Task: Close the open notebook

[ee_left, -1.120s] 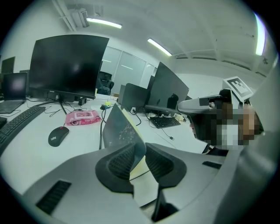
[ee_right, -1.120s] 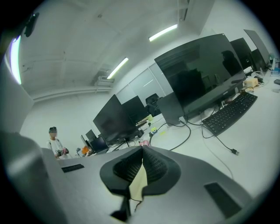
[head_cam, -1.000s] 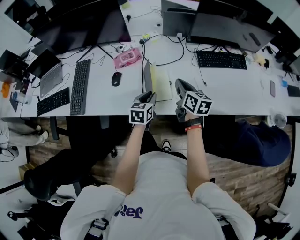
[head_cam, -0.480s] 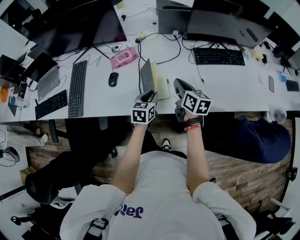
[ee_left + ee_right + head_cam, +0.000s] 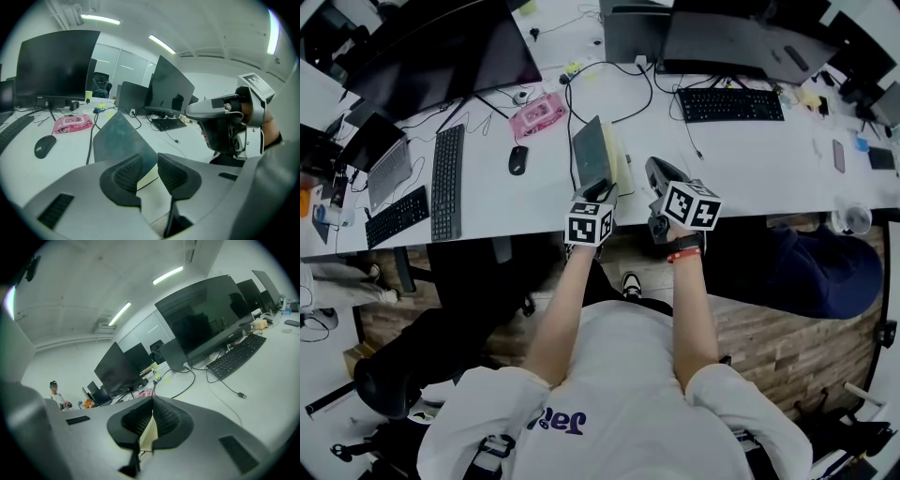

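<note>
The notebook lies near the desk's front edge. Its dark cover [image 5: 592,150] leans over the cream pages [image 5: 622,165]. My left gripper [image 5: 601,193] sits at the cover's near corner. In the left gripper view the cover [image 5: 123,140] rises just past the left gripper [image 5: 150,161]. Its jaws are opening, and the pads stand apart from the cover's corner and page edge in the gap. My right gripper [image 5: 652,175] is at the notebook's right side. In its own view the right gripper [image 5: 152,405] is shut, with a cream sliver of page [image 5: 150,434] between the pads.
On the white desk [image 5: 750,169], a black mouse [image 5: 517,160], a pink packet [image 5: 536,114] and a keyboard [image 5: 447,181] lie left of the notebook. Another keyboard [image 5: 729,104], cables and monitors are behind it. The desk's front edge runs under both hands.
The dark cover has tipped from nearly upright to leaning over the pages. The left gripper has crept forward with it. The right gripper has stayed put.
</note>
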Demonstrator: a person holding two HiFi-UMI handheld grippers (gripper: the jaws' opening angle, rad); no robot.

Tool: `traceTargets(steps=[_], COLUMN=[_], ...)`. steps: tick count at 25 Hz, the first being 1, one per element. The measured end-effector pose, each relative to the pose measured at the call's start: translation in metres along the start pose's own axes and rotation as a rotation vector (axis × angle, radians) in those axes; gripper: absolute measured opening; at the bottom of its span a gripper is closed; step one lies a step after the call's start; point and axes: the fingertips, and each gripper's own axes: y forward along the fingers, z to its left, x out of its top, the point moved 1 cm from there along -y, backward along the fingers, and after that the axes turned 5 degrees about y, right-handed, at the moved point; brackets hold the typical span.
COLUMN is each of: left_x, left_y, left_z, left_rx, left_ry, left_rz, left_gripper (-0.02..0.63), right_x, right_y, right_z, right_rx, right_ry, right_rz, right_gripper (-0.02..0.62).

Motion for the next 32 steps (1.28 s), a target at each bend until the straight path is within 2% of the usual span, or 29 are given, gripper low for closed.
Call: traceTargets(steps=[5, 18, 32], left_x=[-0.003, -0.011, -0.018], left_y=[0.01, 0.031, 0.046], left_z=[-0.004, -0.011, -0.016], left_rx=[-0.021, -0.012, -0.012], left_ry=[-0.002, 0.03, 0.054], left_rz=[0.023, 0.059, 0.093], left_gripper=[0.117, 0.121, 0.124], right_x=[0.0, -0.006, -0.009], right_y=[-0.003, -0.015, -0.012], right_z=[-0.008, -0.03, -0.041], right_rx=[-0.016, -0.064, -0.064], right_ry=[0.021, 0.047, 0.088], right_rz=[-0.009, -0.013, -0.01], right_gripper=[0.002, 0.002, 0.002])
